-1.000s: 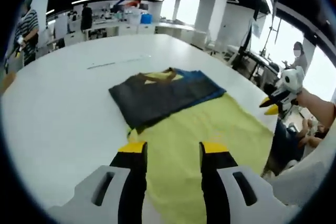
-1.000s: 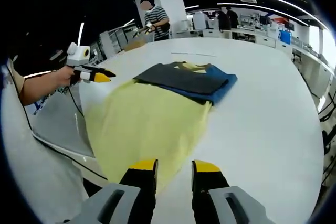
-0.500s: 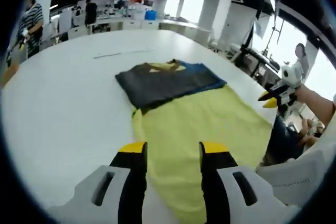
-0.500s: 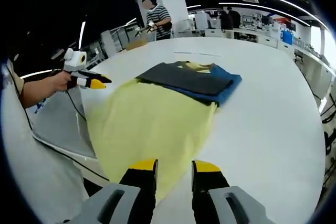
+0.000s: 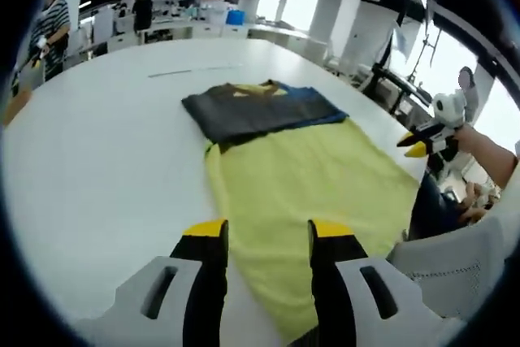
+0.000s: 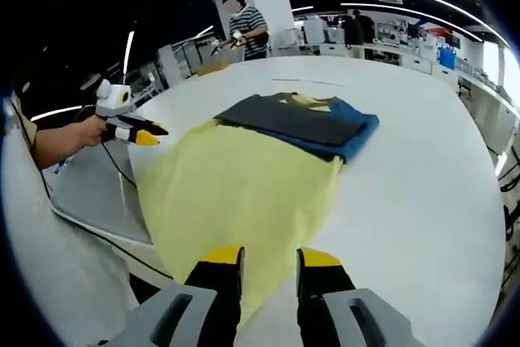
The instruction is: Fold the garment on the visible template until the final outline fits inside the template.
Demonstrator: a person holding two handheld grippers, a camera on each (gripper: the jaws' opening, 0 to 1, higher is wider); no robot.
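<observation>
A folded garment [image 5: 256,111], dark grey over blue with a yellow patch at the neck, lies on the far end of a yellow template sheet [image 5: 317,184] on the white table [image 5: 106,152]. My left gripper [image 5: 266,229] hovers open over the sheet's near edge, nothing between its jaws. The right gripper [image 5: 418,144] shows at the table's right edge, held by a hand. In the right gripper view the garment [image 6: 305,123] sits beyond the sheet [image 6: 244,193]. My right gripper [image 6: 270,259] is open above the sheet's near corner, and the left gripper [image 6: 134,132] is off to the left.
A person in a striped shirt [image 6: 244,26] stands past the far table edge. A grey chair back [image 5: 455,274] is at the near right. A thin line [image 5: 191,71] marks the table beyond the garment. Desks and people fill the background.
Both views have shifted slightly with the hands, so the sheet and garment sit a little differently. The garment and sheet lie as before, and both grippers stay open.
</observation>
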